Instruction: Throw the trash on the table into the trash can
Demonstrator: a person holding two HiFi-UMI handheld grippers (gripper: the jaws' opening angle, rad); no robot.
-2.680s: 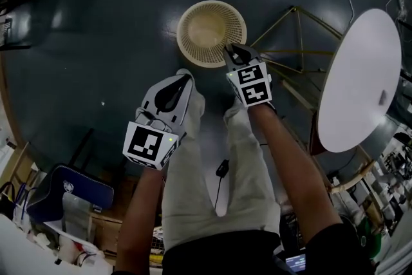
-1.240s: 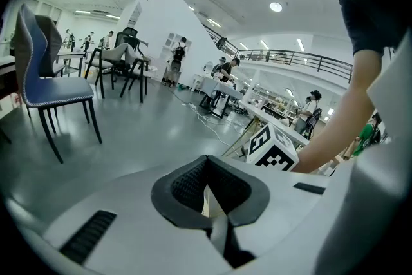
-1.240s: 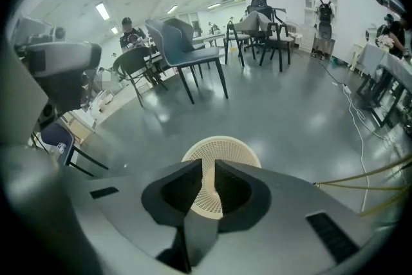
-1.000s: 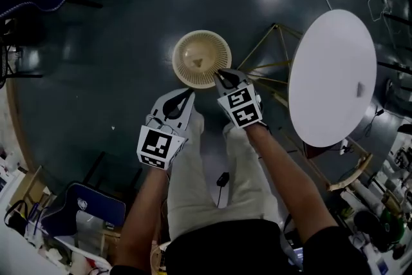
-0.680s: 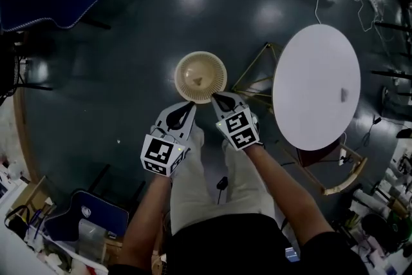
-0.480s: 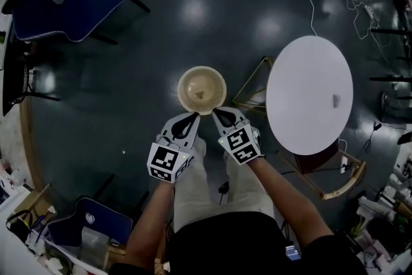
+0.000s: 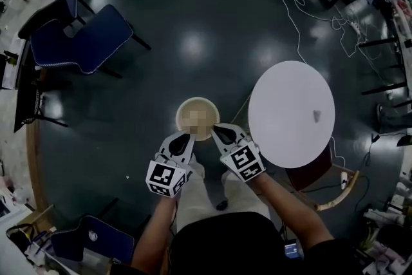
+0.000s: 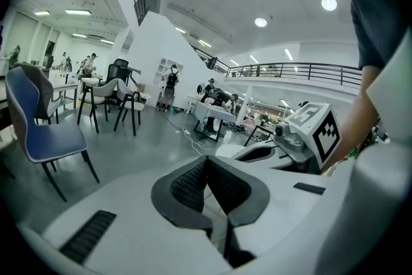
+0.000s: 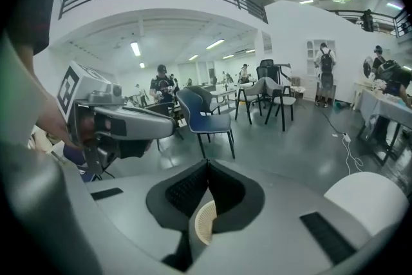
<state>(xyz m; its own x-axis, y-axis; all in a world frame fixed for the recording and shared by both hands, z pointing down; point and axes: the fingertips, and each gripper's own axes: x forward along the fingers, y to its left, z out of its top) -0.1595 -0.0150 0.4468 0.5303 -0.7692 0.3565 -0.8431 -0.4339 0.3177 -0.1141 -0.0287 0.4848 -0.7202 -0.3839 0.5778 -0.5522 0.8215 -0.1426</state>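
My left gripper [image 7: 186,137] and right gripper [image 7: 217,131] were both shut and empty just below the can [image 7: 180,114] at frame centre, a small scrap [image 7: 316,116] lay on the table [image 7: 283,106] at right, so I judged best: swing right, open first, pinch from above.

you have no words, numbers or brand names to read here. the only print is the black-and-white square markers on your left claw [image 7: 188,136] and right claw [image 7: 219,132], and they carry no letters.
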